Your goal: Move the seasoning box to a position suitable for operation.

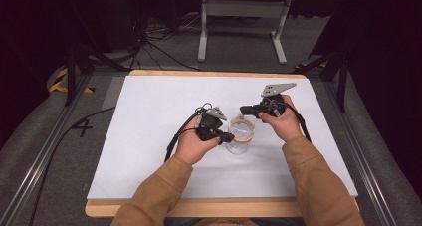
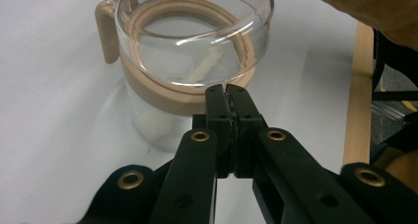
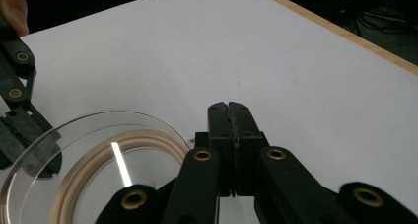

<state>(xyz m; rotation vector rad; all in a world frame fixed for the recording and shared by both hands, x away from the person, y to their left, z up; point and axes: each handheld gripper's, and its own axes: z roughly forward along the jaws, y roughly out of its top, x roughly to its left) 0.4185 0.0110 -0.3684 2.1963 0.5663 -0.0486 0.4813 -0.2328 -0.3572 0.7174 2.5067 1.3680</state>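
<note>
Table (image 1: 149, 136) under my hands is a white sheet over a wooden board, its pale edge showing along the near and far sides. Around it I see grey carpet, metal rails, loose cables, yellow-black tape and a white stand (image 1: 244, 17) against a dark room. A clear glass jar (image 1: 240, 136) with a tan seal ring stands mid-table. My left gripper (image 1: 226, 136) touches its side, jaws pressed together, empty; my right gripper (image 1: 245, 110) sits beside the rim, jaws likewise together, empty.

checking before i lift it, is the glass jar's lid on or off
On: the clear lid sits on the upright jar, its tan seal ring visible beneath.
</note>
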